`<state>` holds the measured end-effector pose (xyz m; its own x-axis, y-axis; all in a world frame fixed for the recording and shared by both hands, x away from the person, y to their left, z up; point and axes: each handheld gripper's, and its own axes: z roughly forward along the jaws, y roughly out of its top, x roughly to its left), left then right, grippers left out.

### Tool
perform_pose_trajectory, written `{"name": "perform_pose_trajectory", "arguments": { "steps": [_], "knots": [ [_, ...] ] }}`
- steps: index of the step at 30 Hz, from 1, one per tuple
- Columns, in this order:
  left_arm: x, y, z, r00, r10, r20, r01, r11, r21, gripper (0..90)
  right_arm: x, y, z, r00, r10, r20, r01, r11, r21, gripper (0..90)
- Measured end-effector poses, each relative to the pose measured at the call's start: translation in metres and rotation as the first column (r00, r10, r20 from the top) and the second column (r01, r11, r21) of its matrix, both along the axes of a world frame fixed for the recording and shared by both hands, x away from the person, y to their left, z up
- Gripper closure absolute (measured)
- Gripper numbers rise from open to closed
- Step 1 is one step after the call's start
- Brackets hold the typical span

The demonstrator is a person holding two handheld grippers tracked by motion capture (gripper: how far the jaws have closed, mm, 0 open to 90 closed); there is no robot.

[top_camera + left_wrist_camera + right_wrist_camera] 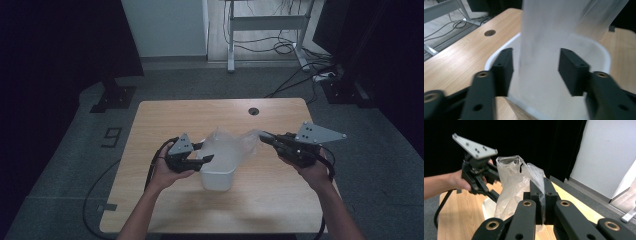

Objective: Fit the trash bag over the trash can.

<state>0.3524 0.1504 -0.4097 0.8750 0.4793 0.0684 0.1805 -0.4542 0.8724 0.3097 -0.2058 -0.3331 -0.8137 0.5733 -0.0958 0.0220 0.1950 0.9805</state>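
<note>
Centrally: plastic bag point(231, 145) over white bin point(218, 179); right gripper point(263, 137) pinches its right edge; left gripper point(535, 67) parted, bag between, untouched.

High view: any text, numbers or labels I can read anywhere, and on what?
"9": dark marking on the grey floor, left of the wooden table.
No print can be made out on the clear plastic bag, the white bin, or either gripper's grey plate.

Grey floor point(70, 165), black curtains point(60, 40)
</note>
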Motion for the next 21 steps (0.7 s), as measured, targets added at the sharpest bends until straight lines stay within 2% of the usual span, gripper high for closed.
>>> {"name": "perform_pose_trajectory", "arguments": {
  "steps": [2, 3, 7, 14, 21],
  "knots": [
    [-0.003, 0.005, 0.005, 0.9999, -0.002, 0.011, 0.002, 0.9996, -0.027, 40.3, 0.001, 0.002, -0.003, 1.0000, 0.004, -0.007, -0.004, 1.0000, -0.005, 88.7],
    [-0.004, 0.007, 0.007, 0.9997, 0.008, 0.023, -0.007, 0.9992, -0.040, 39.9, 0.002, 0.003, -0.004, 0.9999, 0.006, -0.010, -0.006, 0.9999, -0.008, 88.7],
    [-0.009, 0.014, 0.018, 0.9992, -0.002, 0.041, 0.006, 0.9955, -0.095, 40.5, 0.003, 0.010, -0.007, 0.9996, 0.018, -0.020, -0.018, 0.9995, -0.025, 88.7],
    [-0.017, 0.010, 0.029, 0.9969, -0.017, 0.077, 0.026, 0.9933, -0.113, 40.9, 0.005, 0.024, -0.017, 0.9984, 0.040, -0.041, -0.042, 0.9974, -0.059, 88.7],
    [-0.022, 0.014, 0.035, 0.9970, -0.017, 0.075, 0.027, 0.9895, -0.142, 40.2, 0.005, 0.031, -0.030, 0.9959, 0.060, -0.067, -0.065, 0.9946, -0.081, 88.7]
  ]
}}
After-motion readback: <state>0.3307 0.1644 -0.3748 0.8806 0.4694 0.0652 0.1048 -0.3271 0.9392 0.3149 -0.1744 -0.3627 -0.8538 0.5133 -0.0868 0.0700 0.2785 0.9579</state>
